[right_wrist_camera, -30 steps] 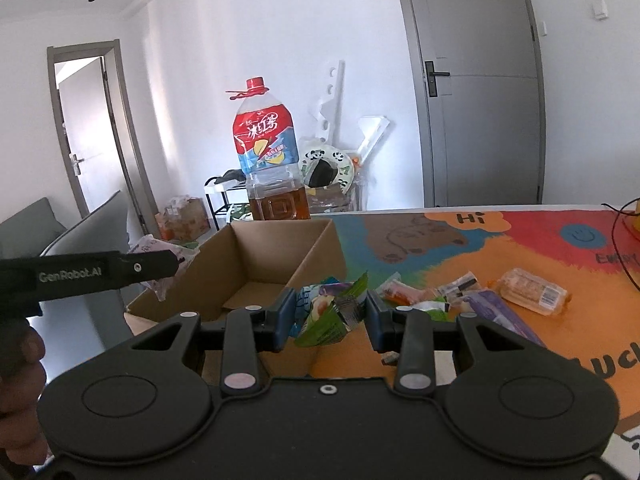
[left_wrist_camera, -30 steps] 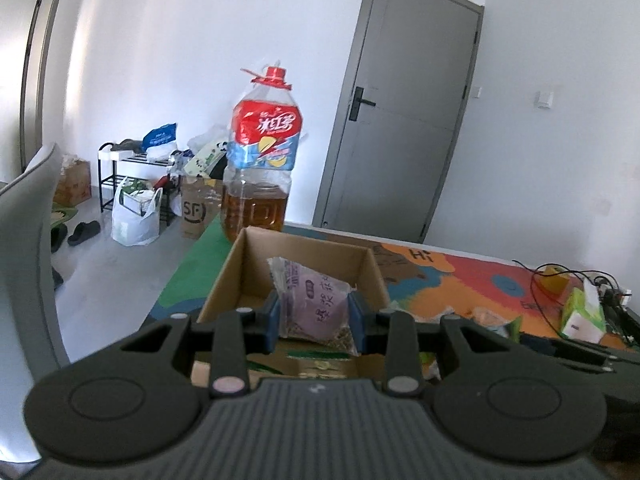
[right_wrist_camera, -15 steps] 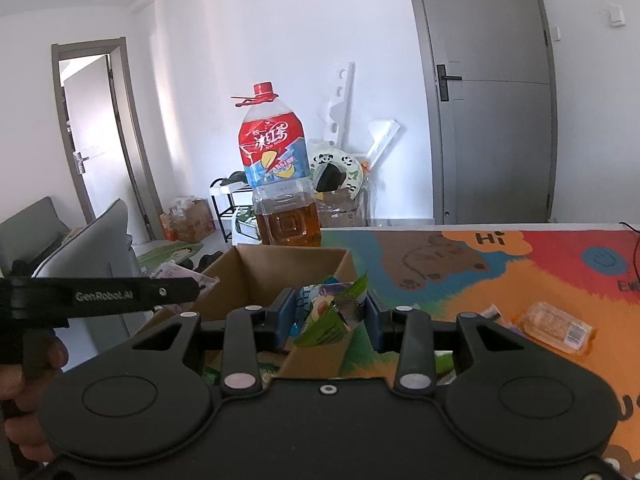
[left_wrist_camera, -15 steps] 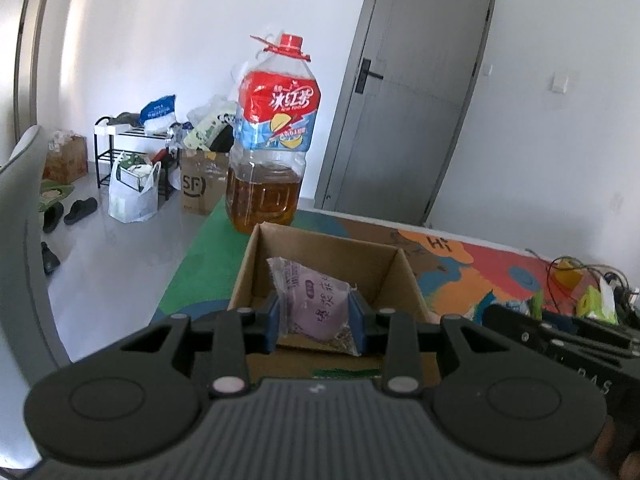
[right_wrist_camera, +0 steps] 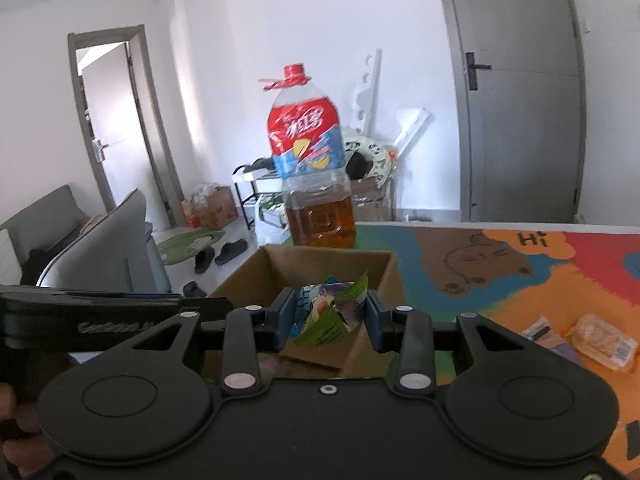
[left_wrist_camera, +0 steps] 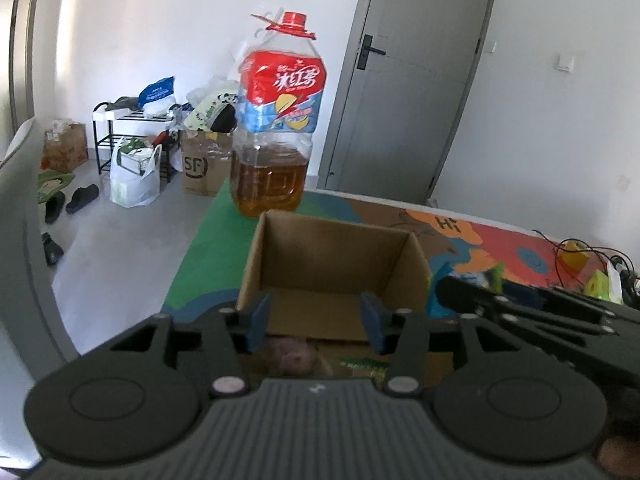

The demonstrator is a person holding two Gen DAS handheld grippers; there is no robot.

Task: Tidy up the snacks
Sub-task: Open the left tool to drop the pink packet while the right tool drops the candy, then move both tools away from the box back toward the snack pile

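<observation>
An open cardboard box [left_wrist_camera: 332,264] stands on the colourful table mat, and my left gripper [left_wrist_camera: 316,322] hangs over its near side with jaws opening and nothing between the blue pads. A purple snack packet [left_wrist_camera: 292,354] lies blurred below the jaws, inside the box. In the right wrist view the same box [right_wrist_camera: 320,268] sits just ahead. My right gripper [right_wrist_camera: 330,320] is shut on a green and blue snack packet [right_wrist_camera: 328,314], held above the box's near right corner. The left gripper's body [right_wrist_camera: 108,320] reaches in from the left.
A big tea bottle [left_wrist_camera: 278,120] with a red cap stands right behind the box. Loose snack packets [right_wrist_camera: 600,340] lie on the mat to the right. Cables [left_wrist_camera: 576,248] and a green carton sit at the far right. A grey chair [right_wrist_camera: 104,248] stands left of the table.
My left gripper opened and the purple packet dropped from its pads into the box. My right gripper carried its green packet leftward, over the box.
</observation>
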